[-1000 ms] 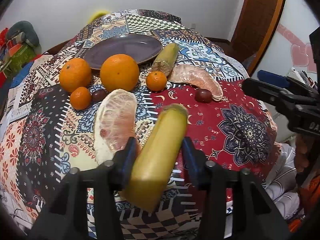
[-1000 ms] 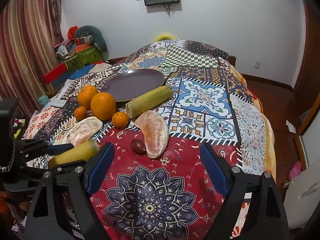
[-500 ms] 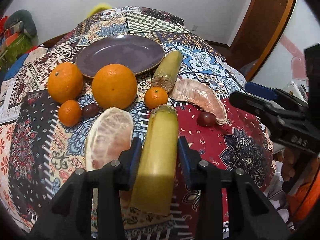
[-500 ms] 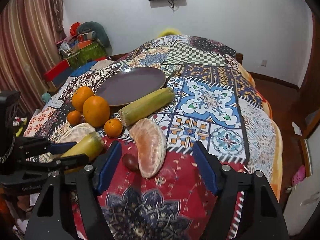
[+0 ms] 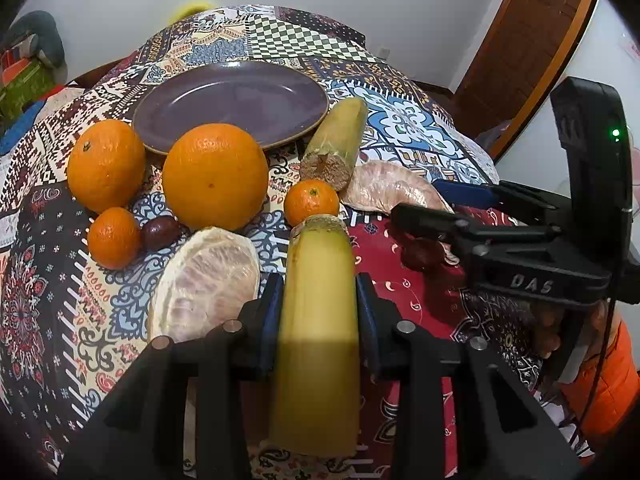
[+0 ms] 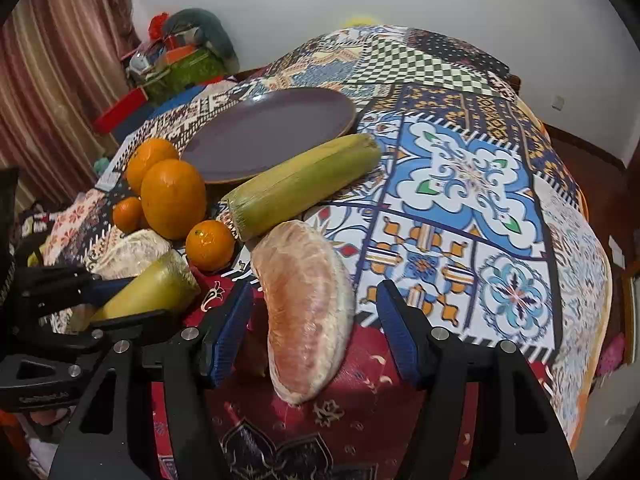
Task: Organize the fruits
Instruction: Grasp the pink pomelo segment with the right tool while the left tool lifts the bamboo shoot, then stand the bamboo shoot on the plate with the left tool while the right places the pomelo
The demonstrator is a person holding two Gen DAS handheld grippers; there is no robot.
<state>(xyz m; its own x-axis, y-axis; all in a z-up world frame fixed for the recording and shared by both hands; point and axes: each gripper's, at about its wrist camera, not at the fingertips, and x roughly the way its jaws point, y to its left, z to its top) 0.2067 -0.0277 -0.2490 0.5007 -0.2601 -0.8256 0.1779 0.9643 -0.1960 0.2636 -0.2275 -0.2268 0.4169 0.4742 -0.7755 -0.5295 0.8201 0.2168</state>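
Observation:
My left gripper (image 5: 320, 296) is shut on a yellow-green cane piece (image 5: 318, 360), which points away over the patterned cloth. To its left lies a peeled pomelo segment (image 5: 208, 280). In the right wrist view a second pomelo segment (image 6: 304, 272) lies between the blue pads of my right gripper (image 6: 314, 308). Those jaws are closing, and a gap shows on both sides. The purple plate (image 5: 232, 100) at the back holds nothing. In front of it lie two big oranges (image 5: 215, 176), two mandarins (image 5: 312, 202), a second cane piece (image 5: 336, 140) and dark red fruits (image 5: 160, 232).
The fruit lies on a bed under a patchwork cover (image 6: 472, 184) that falls away at the right edge. Bags and boxes (image 6: 176, 60) are piled by the curtain at the far left. A wooden door (image 5: 532, 32) stands at the right.
Both grippers moved forward and down toward the fruit. The left jaws closed onto the cane piece, which now points straight ahead. The right jaws narrowed around the pomelo segment.

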